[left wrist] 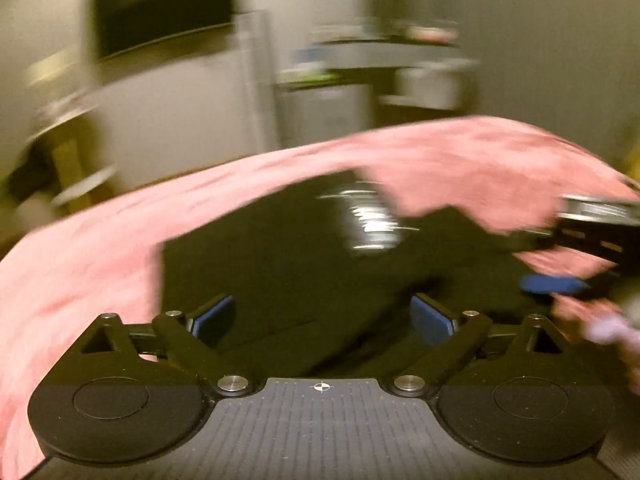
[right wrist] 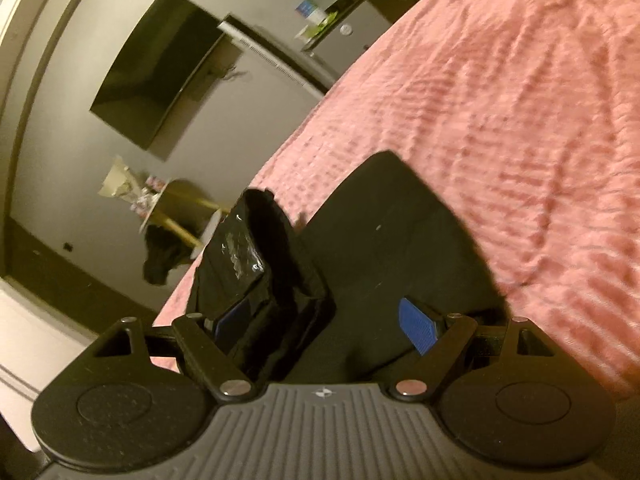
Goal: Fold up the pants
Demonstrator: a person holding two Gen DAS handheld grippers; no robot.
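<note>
The left gripper [left wrist: 323, 318] has its jaws spread wide with nothing between the blue pads [left wrist: 430, 320]; its view is smeared with motion blur. The right gripper [right wrist: 326, 330] points downward and is rolled to one side, its jaws standing well apart, the left finger tucked into dark cloth, the right pad [right wrist: 418, 330] bare.
</note>
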